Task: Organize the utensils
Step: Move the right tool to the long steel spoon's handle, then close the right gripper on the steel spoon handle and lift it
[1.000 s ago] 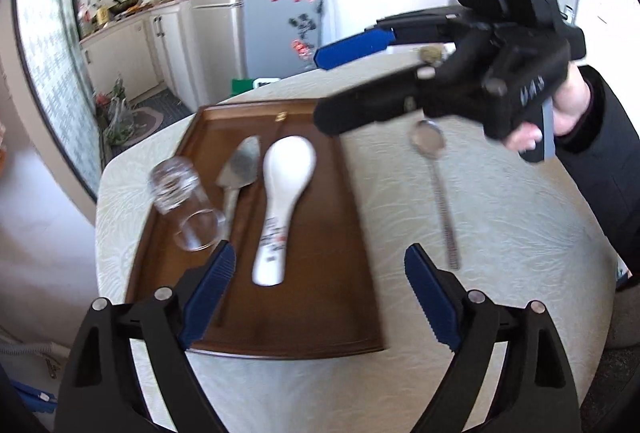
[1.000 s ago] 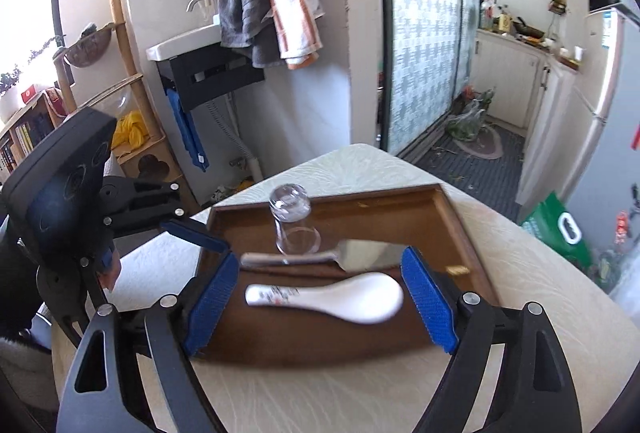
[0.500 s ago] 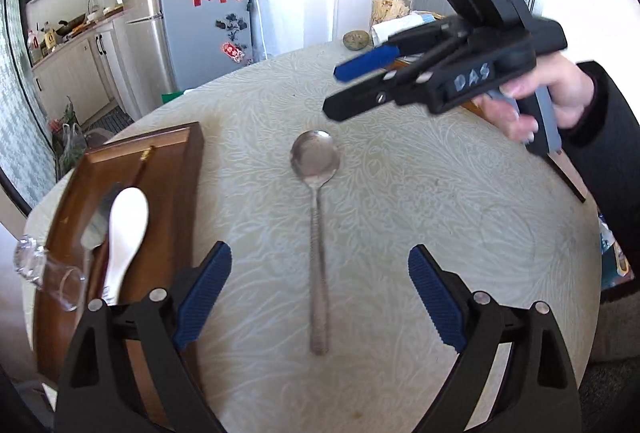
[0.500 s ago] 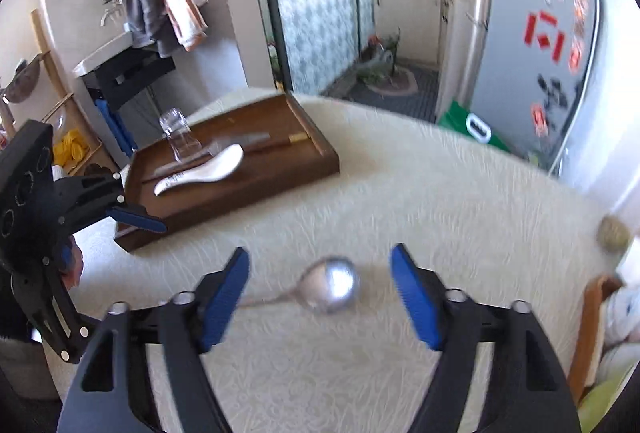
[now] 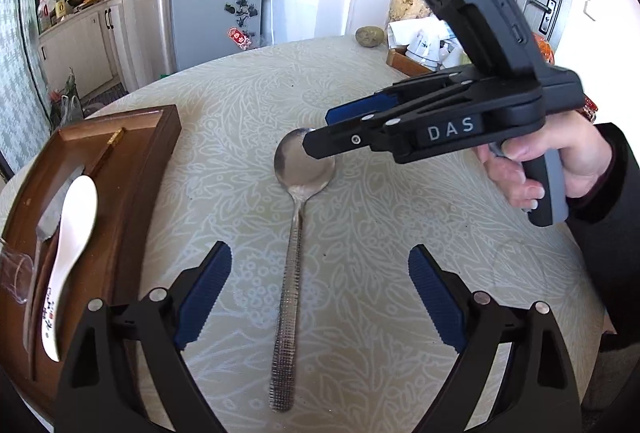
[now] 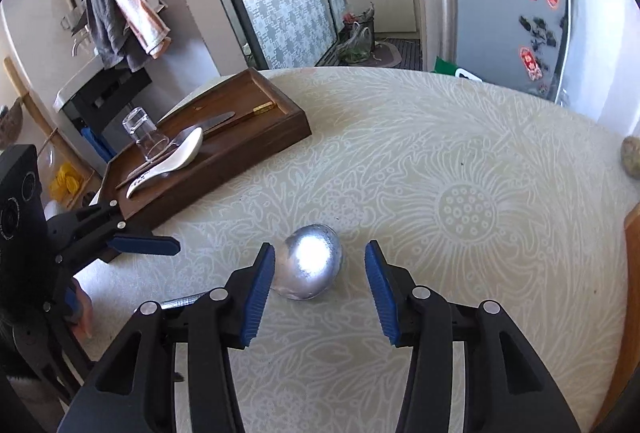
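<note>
One long silver metal spoon (image 5: 295, 217) lies flat on the cream floral-patterned tablecloth (image 5: 400, 225), beside one dark wooden tray (image 5: 140, 169) holding one white ceramic soup spoon (image 5: 74, 233), one metal server (image 6: 212, 122) and one upturned clear glass (image 6: 144, 137). The metal spoon's long axis runs from the left gripper (image 5: 320, 289), whose jaws stand released astride the handle, to the bowl under the right gripper (image 6: 320, 289); its jaws, just closing, flank the bowl without pressing it.

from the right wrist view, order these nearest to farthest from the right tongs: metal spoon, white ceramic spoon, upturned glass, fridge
1. metal spoon: bowl between the open right tongs, on the table.
2. white ceramic spoon: left, in the wooden tray.
3. upturned glass: just behind it, at the tray's left end.
4. fridge: far right, beyond the table.
</note>
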### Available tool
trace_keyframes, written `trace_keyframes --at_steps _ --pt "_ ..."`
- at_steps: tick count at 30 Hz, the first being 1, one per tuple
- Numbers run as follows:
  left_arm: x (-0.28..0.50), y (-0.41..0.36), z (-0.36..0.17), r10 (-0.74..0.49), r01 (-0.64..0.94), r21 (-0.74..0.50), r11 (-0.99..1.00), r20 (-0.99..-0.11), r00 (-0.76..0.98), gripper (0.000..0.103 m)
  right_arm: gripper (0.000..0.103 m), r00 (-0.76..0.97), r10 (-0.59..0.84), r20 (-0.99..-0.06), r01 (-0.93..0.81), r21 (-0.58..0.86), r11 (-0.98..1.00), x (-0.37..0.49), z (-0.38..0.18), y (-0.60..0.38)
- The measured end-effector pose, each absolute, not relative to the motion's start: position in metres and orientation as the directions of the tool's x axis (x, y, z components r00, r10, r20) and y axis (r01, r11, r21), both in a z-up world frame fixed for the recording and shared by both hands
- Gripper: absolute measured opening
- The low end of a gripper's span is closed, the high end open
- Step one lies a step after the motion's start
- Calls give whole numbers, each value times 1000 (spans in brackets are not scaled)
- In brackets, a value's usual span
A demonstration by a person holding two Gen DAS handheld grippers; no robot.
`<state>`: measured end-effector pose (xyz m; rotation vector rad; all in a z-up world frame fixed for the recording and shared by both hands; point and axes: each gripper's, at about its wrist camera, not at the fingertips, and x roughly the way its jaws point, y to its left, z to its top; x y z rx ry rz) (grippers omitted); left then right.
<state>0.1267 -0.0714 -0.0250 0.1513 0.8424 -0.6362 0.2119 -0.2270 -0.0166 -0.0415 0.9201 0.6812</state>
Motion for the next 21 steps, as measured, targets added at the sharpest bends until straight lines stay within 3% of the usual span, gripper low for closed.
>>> trace_keyframes --at_steps 6,21 --pt "125 -71 -31 -472 586 -130 800 -740 480 92 38 389 574 -721 -548 320 773 218 -24 -235" --pt "121 -74 -29 -461 589 -94 803 -726 511 92 21 354 597 -720 -557 351 753 219 -33 -230"
